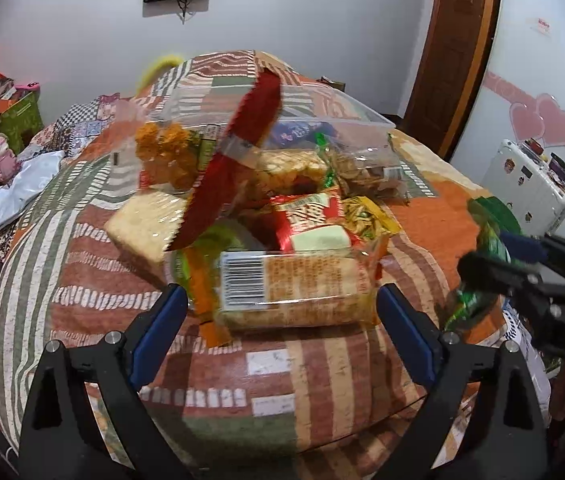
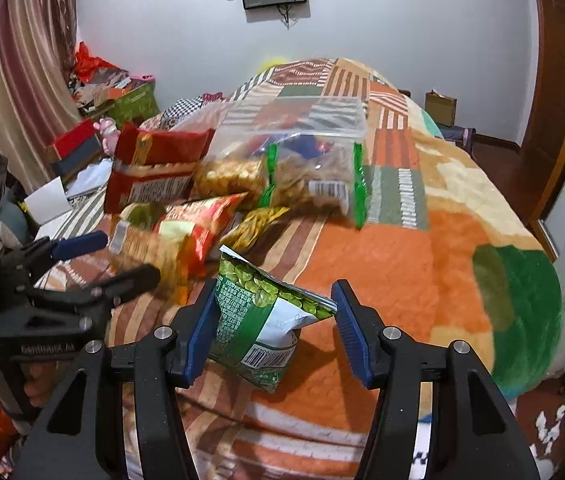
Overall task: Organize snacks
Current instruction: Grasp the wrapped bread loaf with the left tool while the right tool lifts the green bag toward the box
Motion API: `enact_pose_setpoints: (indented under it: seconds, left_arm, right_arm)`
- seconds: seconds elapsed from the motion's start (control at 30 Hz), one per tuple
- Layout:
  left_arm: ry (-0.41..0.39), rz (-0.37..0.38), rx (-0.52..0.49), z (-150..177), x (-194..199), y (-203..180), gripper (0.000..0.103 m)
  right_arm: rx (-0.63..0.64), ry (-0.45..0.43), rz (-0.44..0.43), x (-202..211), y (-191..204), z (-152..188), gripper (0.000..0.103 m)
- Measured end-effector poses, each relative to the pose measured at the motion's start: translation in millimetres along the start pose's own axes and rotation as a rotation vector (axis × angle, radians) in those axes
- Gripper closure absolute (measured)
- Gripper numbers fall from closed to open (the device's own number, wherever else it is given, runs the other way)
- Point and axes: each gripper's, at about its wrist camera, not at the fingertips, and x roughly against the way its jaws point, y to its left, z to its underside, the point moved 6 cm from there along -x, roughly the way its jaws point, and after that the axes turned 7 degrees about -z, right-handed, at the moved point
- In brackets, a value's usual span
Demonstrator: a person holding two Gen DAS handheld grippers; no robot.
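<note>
A pile of snack packets lies on the patterned bedspread [image 1: 322,380]. A clear plastic box [image 1: 322,120] lies tipped at the back with snacks inside; it also shows in the right wrist view [image 2: 294,136]. My left gripper [image 1: 280,320] is open, its jaws on either side of a clear cracker packet with a barcode [image 1: 294,288]. A blurred red packet [image 1: 230,160] appears in mid-air above the pile. My right gripper [image 2: 276,320] is open around a green pea packet [image 2: 262,320], which touches the left pad [image 2: 200,332] and stands off the blanket. The right gripper [image 1: 502,264] appears at the right of the left view.
A red-and-yellow packet [image 2: 194,232] and a yellow-green packet [image 2: 254,224] lie in the pile. A white case [image 1: 530,184] stands right of the bed. Boxes and clutter [image 2: 114,92] sit at the left by the curtain. A wooden door [image 1: 454,40] is behind.
</note>
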Motion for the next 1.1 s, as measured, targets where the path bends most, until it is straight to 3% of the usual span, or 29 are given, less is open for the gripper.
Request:
enact_pose_setpoints:
  seconds: [0.3,0.47,0.57,0.8,1.1]
  left_arm:
    - [0.054,0.016,0.056,-0.8,-19.8,-2.5,0.007]
    - [0.027,0.006,0.043,-1.1,-14.5,-5.3,0.022]
    - [0.021,0.022,0.047,-2.0,-9.3,-3.6,0.023]
    - [-0.042,0.033,0.057,-11.0,16.8,2.3,0.024]
    - [-0.147,0.025,0.102,-45.2,54.6,21.1,0.024]
  right_arm:
    - [-0.021,-0.028,-0.007,1.3,-13.6,-11.1,0.050]
    - [-0.039,-0.029,-0.012,0.6,-20.6,-13.3,0.050]
    - [-0.044,-0.030,-0.017,0.8,-21.9,-14.5,0.050]
    - [-0.038,-0.058,-0.014,8.7,-19.7,-24.5,0.050]
    - [-0.007,-0.111,-0.017,15.1,-8.9,-51.6,0.050]
